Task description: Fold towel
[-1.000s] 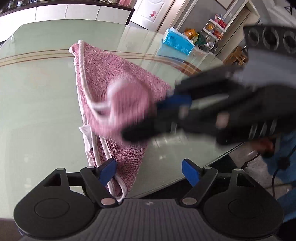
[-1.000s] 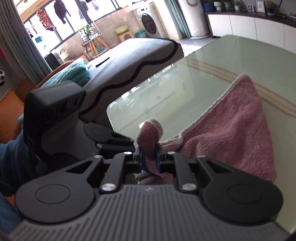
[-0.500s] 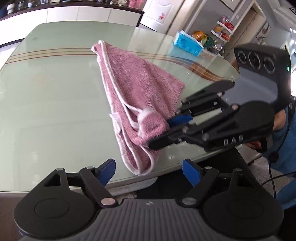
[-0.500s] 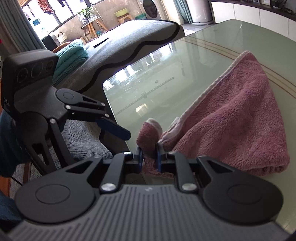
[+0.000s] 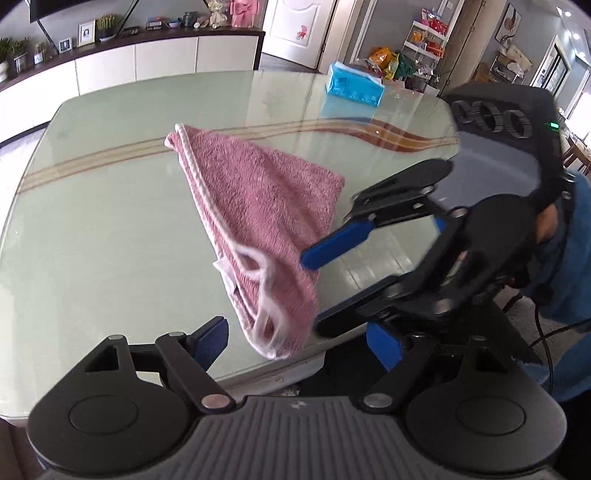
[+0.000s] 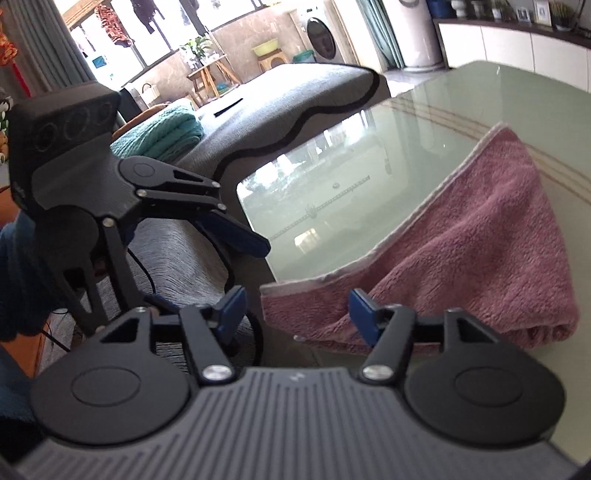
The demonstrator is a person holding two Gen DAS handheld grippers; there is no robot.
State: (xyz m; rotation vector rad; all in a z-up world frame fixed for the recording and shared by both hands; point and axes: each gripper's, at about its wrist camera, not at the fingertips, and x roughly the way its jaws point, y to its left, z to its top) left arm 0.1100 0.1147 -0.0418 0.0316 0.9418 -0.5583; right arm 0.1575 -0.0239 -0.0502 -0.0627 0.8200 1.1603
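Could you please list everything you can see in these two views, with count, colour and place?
towel: one, pink with white edging, bunched on the table, near end at the table's edge
table: one, pale green glass top with brown stripes
tissue box: one, blue, far side of the table
cabinet: one, white with a dark top holding frames and plants, by the far wall
door: one, white, behind the table
sofa: one, grey with a black wavy line, beyond the table
blanket: one, teal, folded beside the sofa
washer: one, white, by the window
left gripper: black, blue pads, open
right gripper: black, blue pads, open
sleeve: blue, behind the right gripper
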